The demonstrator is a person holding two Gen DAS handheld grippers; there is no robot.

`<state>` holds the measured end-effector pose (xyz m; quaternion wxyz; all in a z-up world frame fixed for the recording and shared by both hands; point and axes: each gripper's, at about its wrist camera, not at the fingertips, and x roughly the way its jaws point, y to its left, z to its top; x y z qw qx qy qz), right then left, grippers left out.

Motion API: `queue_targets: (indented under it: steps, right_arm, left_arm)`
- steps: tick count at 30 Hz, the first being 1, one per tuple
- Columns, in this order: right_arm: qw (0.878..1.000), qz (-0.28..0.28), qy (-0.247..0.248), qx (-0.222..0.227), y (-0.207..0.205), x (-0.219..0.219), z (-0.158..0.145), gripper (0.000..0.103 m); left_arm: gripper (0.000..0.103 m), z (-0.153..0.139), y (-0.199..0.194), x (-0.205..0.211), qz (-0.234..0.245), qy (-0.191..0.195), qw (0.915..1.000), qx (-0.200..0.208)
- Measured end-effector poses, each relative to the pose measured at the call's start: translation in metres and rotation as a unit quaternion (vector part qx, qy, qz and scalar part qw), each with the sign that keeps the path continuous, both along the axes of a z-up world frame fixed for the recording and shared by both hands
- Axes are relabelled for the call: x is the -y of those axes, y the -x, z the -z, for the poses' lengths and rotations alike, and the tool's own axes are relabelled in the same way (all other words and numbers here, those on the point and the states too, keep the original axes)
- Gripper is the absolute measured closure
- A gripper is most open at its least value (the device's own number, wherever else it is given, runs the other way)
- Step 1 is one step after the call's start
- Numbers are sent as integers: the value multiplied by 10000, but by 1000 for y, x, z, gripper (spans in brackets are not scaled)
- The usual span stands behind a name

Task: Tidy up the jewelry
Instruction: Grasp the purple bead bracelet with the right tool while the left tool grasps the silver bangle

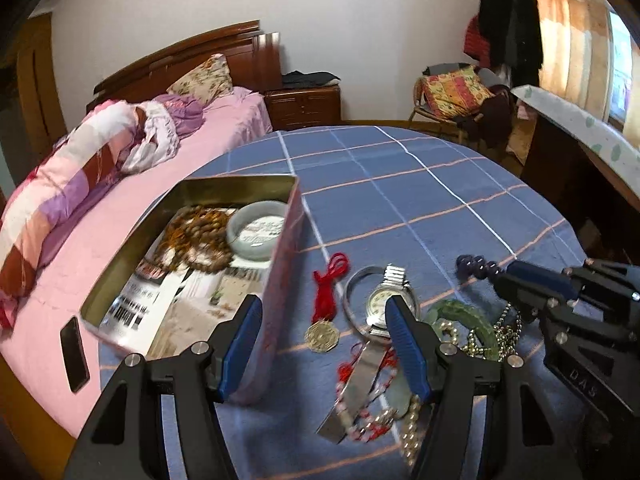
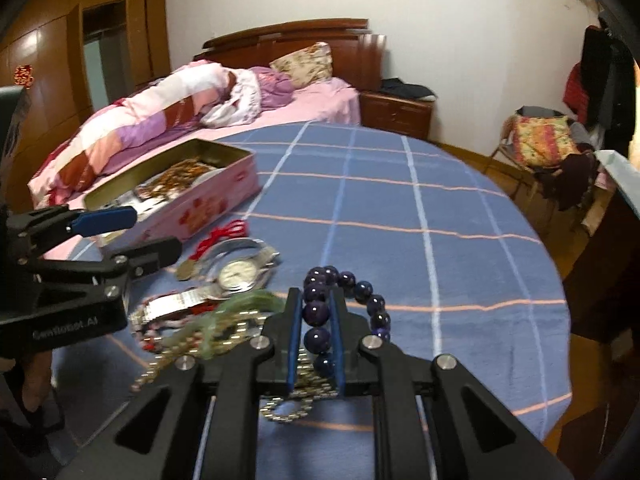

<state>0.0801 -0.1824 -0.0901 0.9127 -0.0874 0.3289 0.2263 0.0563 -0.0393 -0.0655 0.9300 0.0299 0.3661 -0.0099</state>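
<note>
Low over the table, right hand-held gripper (image 2: 316, 320) pinches purple bead bracelet (image 2: 352, 296); left (image 1: 320, 344) gapes.

Left gripper (image 1: 324, 312): fills the lower half of its own view, blue-padded fingers (image 1: 404, 344) spread wide apart, nothing between them, black linkage arms fanning toward the lower corners. Seen from the right wrist view at left centre, lying sideways, tips pointing toward frame centre, one finger above the other.

Right gripper (image 2: 316, 312): bottom centre of its own view, fingers drawn close and nearly parallel, clamped on the purple bead bracelet (image 2: 352, 292). In the left wrist view, enters from the right edge, tips pointing left.
</note>
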Motion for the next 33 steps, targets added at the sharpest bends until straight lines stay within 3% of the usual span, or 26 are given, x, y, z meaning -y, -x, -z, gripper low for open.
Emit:
queue_targets:
  steps: [3,8,13,15,16,20,33]
  right_arm:
    - [9998,180,64,-24,-8,8,4,87]
    - [9994,308,10,-127,-15,19,9,87]
    - [9996,260,2,-140,-14,20,9,87]
    - [9995,251,-18,-180,-16,20,10,87]
    - [9995,238,-9,-208,-16,20,11,87]
    - [9995,219,17,-212,-15,19,12,87]
    - [9995,269,-6,-185,-14,20,11,87]
  left_arm:
    - [39,7,-11,5,33,59,9998,-174]
    - [64,15,-18,13,203,121,9989,-410]
    - [71,30,-32,9,199,427,9959,-773]
    - [83,30,-35,8,154,401,9961,-768]
    - [95,30,-36,8,116,375,9962,-781]
    - [101,29,-32,8,190,348,9967,-702]
    - [101,-2,-16,9,348,496,9981,-95]
